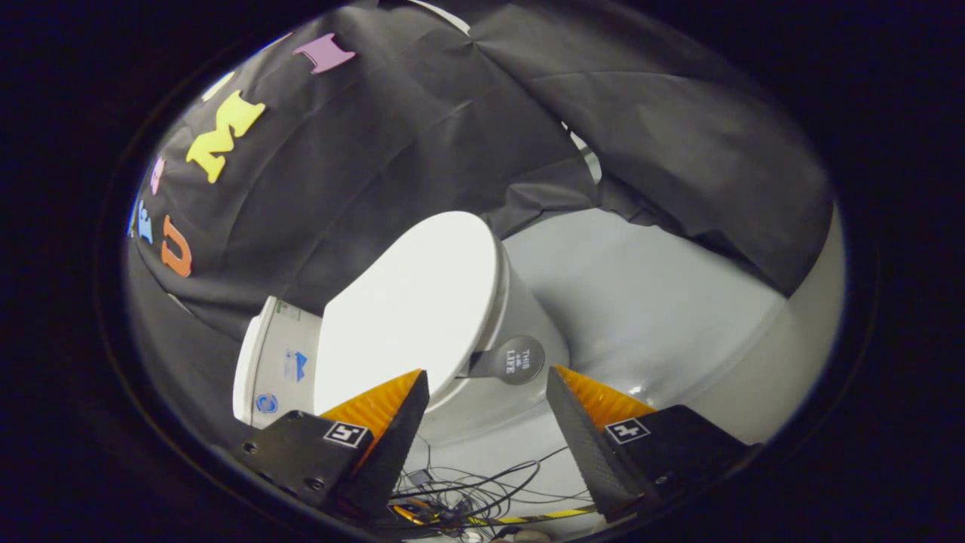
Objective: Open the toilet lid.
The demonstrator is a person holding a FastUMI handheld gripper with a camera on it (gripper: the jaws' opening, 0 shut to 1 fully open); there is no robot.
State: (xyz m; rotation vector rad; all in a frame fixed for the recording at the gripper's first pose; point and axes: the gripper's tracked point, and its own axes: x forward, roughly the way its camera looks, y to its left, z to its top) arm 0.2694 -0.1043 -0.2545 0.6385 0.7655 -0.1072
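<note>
gripper view | tongs [486, 388] apart | toilet lid [411, 317] down, ahead

"THIS IS LIFE" is printed in pale capitals on the round dark pull tab [517, 360] fixed to the edge of the toilet lid [411, 317]. Stickers [295, 366] with blue marks are stuck on the white cistern [271, 369], too small to be read. Square black-and-white markers are carried by the spread-apart tool [486, 392] fingers [392, 415].
</note>
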